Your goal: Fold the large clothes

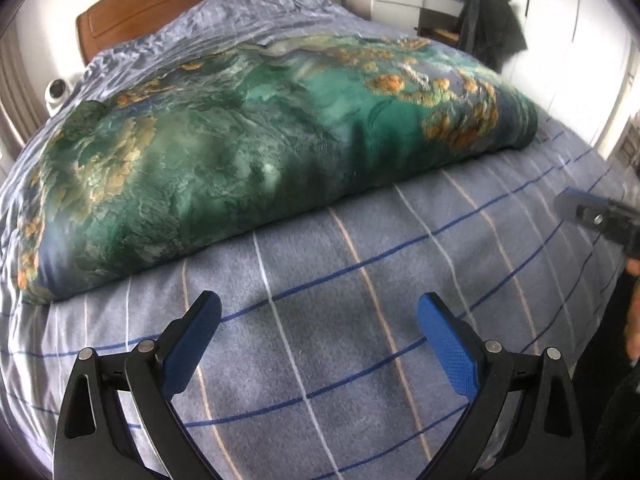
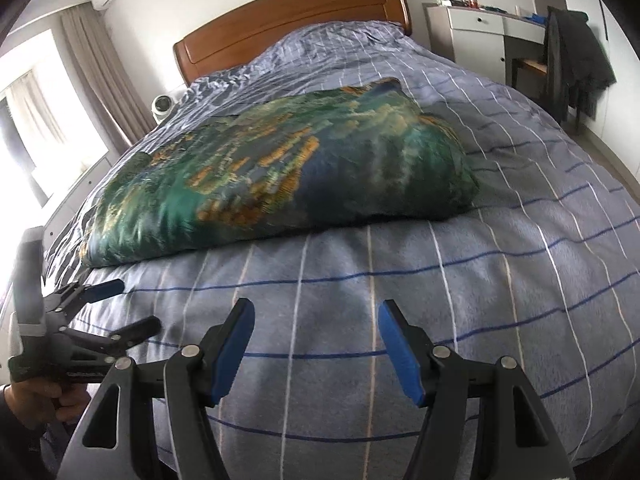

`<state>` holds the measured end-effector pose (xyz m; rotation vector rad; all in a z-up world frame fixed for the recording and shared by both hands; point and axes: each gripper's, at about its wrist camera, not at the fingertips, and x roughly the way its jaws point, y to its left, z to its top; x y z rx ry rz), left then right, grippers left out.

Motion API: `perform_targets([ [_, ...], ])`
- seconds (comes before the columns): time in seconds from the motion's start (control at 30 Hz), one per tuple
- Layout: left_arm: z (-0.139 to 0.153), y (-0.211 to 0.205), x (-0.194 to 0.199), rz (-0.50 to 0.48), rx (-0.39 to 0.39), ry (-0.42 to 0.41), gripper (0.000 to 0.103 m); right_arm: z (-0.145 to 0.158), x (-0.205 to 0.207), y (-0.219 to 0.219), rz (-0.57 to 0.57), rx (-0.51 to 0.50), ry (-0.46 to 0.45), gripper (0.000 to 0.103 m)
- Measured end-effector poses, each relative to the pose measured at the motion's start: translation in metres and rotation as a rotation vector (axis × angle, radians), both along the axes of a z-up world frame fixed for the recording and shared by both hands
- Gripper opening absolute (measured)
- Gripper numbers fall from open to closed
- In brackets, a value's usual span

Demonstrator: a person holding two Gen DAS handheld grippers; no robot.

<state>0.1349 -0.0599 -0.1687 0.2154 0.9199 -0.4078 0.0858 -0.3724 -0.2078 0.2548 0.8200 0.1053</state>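
A folded green blanket with orange and yellow flower patterns lies across the middle of the bed, on top of a grey-blue checked bedcover with white, beige and dark blue lines. The blanket makes a long thick bundle, and its nearer long edge faces both cameras; in the right wrist view it appears shorter, with one corner pointing toward the wooden headboard. The left gripper hangs over the bare bedcover in front of the blanket, and its two blue fingers are spread wide, with nothing between them. The right gripper is also above the bedcover, just in front of the blanket's near edge, with its blue fingers apart and holding nothing. Neither gripper touches the blanket. In the right wrist view the left gripper shows at the lower left, held by a person's hand, and its fingers are open there too. In the left wrist view part of the right gripper shows at the right edge. Behind the bed, near the headboard, a small white round device stands at the left. At the right there is a white drawer cabinet and a chair with a dark garment hanging on it.
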Motion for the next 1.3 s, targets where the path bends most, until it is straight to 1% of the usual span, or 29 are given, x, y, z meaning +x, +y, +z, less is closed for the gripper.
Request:
perform_targets([
  [0.1,0.007,0.003,0.000,0.015,-0.046,0.002,0.099,0.000,0.001,0.001,-0.005,-0.006,0.002,0.066],
  [0.37,0.031,0.005,-0.004,0.031,-0.129,-0.022,0.099,0.000,0.002,0.007,0.008,-0.024,0.005,0.066],
  [0.6,0.050,0.002,-0.005,0.016,-0.186,-0.039,0.099,0.000,0.003,0.006,0.003,-0.022,0.004,0.066],
  [0.87,0.064,-0.001,-0.003,-0.021,-0.201,-0.064,0.099,0.000,0.003,-0.002,-0.022,-0.014,0.010,0.066],
  [1.0,0.076,0.014,0.011,-0.015,-0.259,-0.070,0.099,0.007,0.010,-0.014,-0.050,-0.008,0.017,0.066],
  [1.1,0.080,0.019,0.022,-0.023,-0.272,-0.078,0.099,0.013,0.016,-0.032,-0.089,0.029,0.006,0.066],
  [1.17,0.077,0.014,0.028,-0.043,-0.263,-0.071,0.100,0.013,0.024,-0.050,-0.121,0.079,0.022,0.066],
  [1.23,0.071,0.004,0.033,-0.069,-0.238,-0.064,0.100,0.013,0.033,-0.069,-0.146,0.173,0.031,0.066],
  [1.27,0.067,-0.003,0.036,-0.082,-0.220,-0.065,0.100,0.013,0.035,-0.075,-0.155,0.205,0.026,0.071],
  [1.3,0.061,-0.011,0.040,-0.091,-0.190,-0.069,0.100,0.012,0.038,-0.084,-0.164,0.260,0.011,0.078],
])
